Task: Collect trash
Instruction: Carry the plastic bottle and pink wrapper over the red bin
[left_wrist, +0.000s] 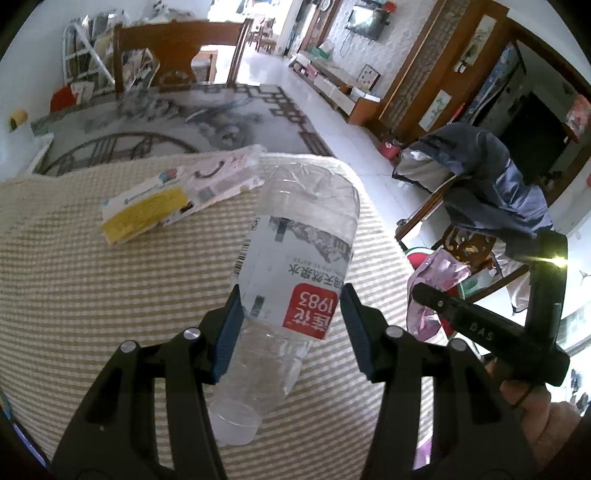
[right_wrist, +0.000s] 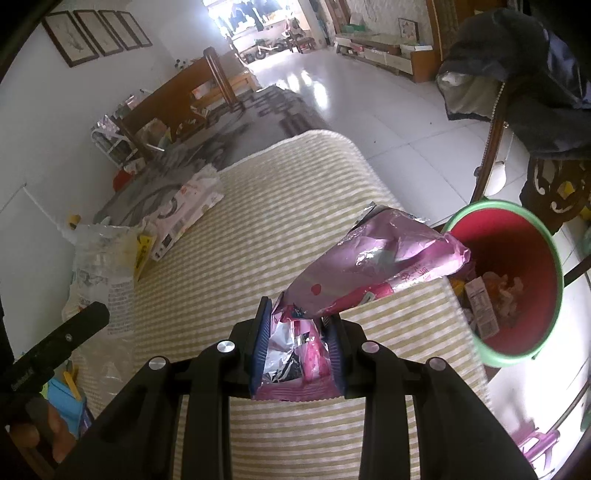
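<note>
My left gripper (left_wrist: 291, 325) is shut on an empty clear plastic water bottle (left_wrist: 295, 251) with a red "1983" label, held above the striped cloth, its open neck toward the camera. My right gripper (right_wrist: 298, 339) is shut on a crumpled pink foil snack bag (right_wrist: 373, 266), lifted above the cloth with its far end beside the rim of a red bin with a green rim (right_wrist: 554, 254). The bin holds a small carton and wrappers. The pink bag also shows in the left wrist view (left_wrist: 432, 291). A flattened white and yellow package (left_wrist: 173, 199) lies on the cloth farther back.
A striped beige cloth (right_wrist: 258, 221) covers the table. A clear plastic bag (right_wrist: 101, 266) lies at its left edge. A wooden chair draped with dark clothes (left_wrist: 498, 184) stands to the right near the bin. A wooden chair (left_wrist: 177, 55) stands behind the table.
</note>
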